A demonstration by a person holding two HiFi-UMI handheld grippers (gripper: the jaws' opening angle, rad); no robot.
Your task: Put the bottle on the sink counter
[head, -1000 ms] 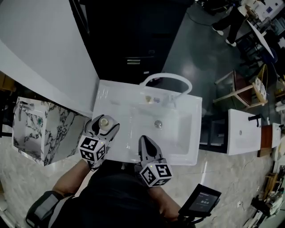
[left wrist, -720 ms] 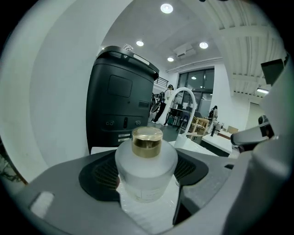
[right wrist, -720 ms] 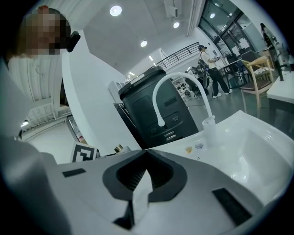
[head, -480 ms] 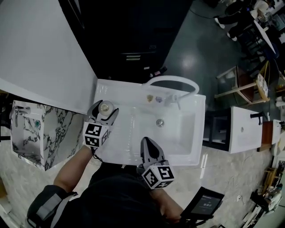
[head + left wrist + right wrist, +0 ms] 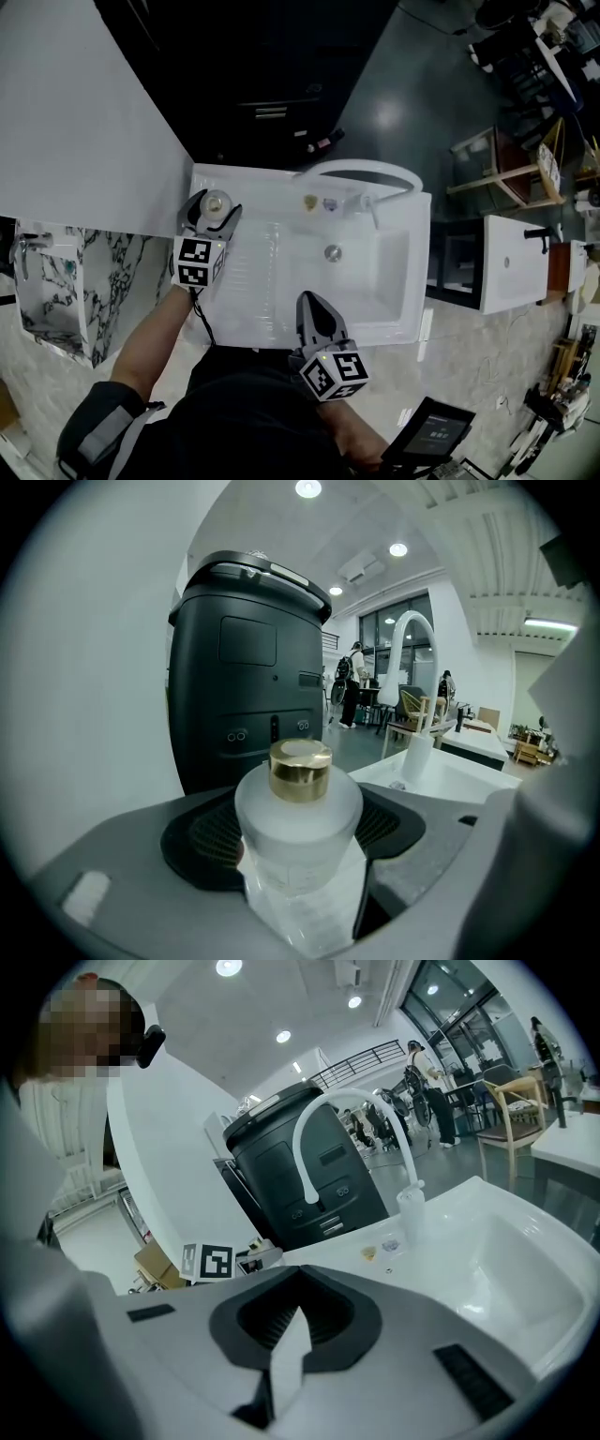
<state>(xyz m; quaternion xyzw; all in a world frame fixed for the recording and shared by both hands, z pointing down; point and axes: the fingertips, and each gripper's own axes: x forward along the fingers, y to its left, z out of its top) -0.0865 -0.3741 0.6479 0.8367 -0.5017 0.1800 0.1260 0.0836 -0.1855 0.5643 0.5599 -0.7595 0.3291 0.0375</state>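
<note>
Holding a frosted bottle (image 5: 298, 841) between the jaws of my left gripper (image 5: 212, 205), I have it clamped round the body with its gold cap (image 5: 300, 769) standing upright above the black pads (image 5: 202, 841). From the head view the bottle sits over the back left corner of the white sink counter (image 5: 246, 298), close to the counter's rear edge and to the left of the basin (image 5: 389, 281); whether its base touches the counter I cannot tell. The left gripper's marker cube (image 5: 195, 263) lies just behind the jaws, toward me. My right gripper (image 5: 310, 309) has its jaws pressed together with nothing between them, and it hangs over the counter's front edge, well apart from the bottle, with its own marker cube (image 5: 335, 369) nearest my body. An arched white faucet (image 5: 361, 170) rises from the back of the counter, and the round drain (image 5: 332, 252) shows in the basin floor. Two small objects (image 5: 320, 202) lie on the rear ledge beside the faucet base; they are too small to identify. A black unit (image 5: 248, 667) stands behind the counter, directly beyond the bottle in the left gripper view. A marbled block (image 5: 56, 281) sits on the floor to the left of the counter.
</note>
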